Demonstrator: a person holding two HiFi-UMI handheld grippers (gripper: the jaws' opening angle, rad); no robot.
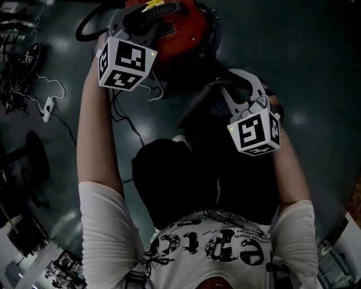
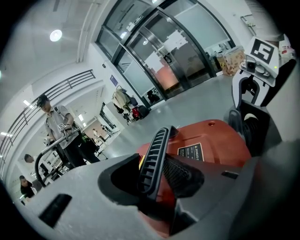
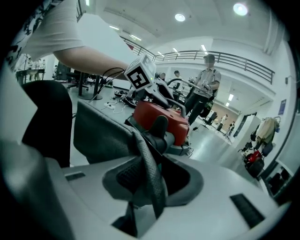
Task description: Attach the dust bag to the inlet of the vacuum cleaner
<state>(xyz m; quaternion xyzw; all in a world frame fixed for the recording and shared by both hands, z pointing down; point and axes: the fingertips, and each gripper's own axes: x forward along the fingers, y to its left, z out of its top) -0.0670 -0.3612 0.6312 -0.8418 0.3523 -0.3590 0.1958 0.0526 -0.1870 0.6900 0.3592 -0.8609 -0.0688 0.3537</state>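
The red vacuum cleaner (image 2: 211, 140) carries a black label (image 2: 191, 152) on its top, with white print too small to read. A yellow sticker (image 1: 155, 7) by its handle is also illegible. The left hand-held gripper (image 2: 157, 176) is clamped on the vacuum's black ribbed handle (image 2: 157, 150).

The dust bag (image 3: 101, 131), of dark grey textured cloth, hangs just beside the vacuum on the person's side. A fold of it is pinched tight in the right hand-held gripper (image 3: 147, 183).

The vacuum stands on a dark, glossy floor (image 1: 304, 51). Left of the vacuum lie cables (image 1: 34, 84) and a white power strip (image 1: 49, 107). Behind the vacuum the hall has tall glass doors (image 2: 164, 51), and an upper railing (image 3: 234, 61) runs under the ceiling lights. People stand beyond the vacuum.
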